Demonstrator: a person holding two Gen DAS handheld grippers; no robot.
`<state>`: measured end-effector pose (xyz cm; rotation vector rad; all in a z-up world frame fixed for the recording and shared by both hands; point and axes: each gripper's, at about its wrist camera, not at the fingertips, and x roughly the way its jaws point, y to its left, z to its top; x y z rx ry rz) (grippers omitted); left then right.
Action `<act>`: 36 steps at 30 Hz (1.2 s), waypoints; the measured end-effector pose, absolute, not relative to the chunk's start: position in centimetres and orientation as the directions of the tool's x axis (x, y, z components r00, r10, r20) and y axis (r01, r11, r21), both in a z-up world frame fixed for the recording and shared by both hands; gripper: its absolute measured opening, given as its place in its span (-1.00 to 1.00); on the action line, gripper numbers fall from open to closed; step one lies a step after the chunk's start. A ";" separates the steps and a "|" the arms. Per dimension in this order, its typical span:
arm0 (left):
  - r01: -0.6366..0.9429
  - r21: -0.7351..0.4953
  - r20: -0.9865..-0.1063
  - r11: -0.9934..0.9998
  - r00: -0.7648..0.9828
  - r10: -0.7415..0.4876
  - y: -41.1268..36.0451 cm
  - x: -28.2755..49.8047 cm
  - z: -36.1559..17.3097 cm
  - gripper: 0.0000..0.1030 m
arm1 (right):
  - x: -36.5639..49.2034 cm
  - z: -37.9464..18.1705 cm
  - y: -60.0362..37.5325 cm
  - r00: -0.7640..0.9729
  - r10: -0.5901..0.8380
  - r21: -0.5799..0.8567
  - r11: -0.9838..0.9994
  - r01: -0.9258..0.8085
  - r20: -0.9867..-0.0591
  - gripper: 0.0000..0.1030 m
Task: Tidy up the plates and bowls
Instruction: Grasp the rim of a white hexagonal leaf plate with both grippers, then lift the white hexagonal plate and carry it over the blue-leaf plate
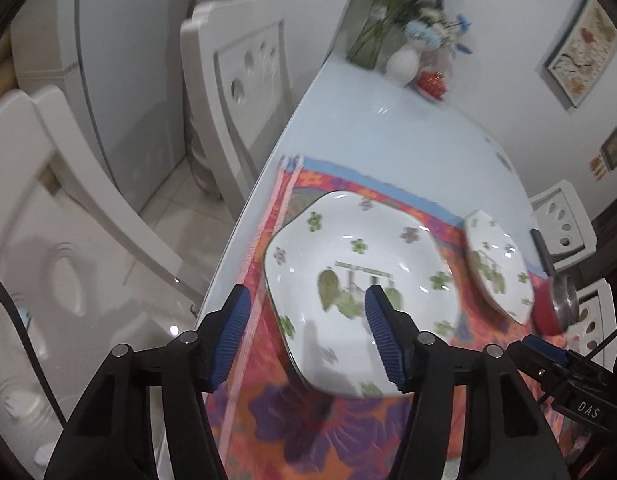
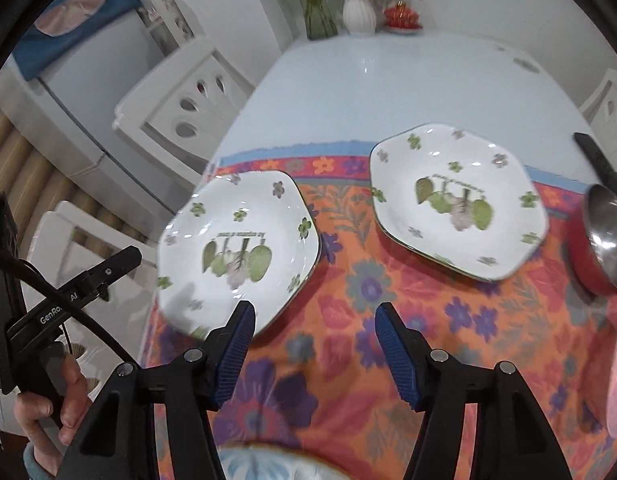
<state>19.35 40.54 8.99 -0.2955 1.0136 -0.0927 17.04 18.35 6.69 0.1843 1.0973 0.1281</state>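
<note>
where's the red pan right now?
The red pan sits at the right edge of the floral cloth in the right wrist view, just right of the right-hand plate, with its black handle pointing toward the far table edge.

White letters "DAS" on the black body of my right claw [image 1: 548, 364], low at the right edge of my left camera's view. Over in my right camera, "GenRo" and then "AI" in white along the black arm of my left claw [image 2: 88, 284], a cable crossing the middle letters. The near left plate [image 2: 238, 250] carries a thin line of print above its leaf motif, and the far right plate [image 2: 458, 200] too; both too blurred to read.
</note>
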 end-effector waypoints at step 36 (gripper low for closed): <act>-0.068 -0.266 -0.856 0.962 0.476 -0.203 39.7 22.5 4.4 -0.37 | 25.0 -0.6 20.2 0.348 0.290 0.288 0.956 -0.060 -0.892 -0.33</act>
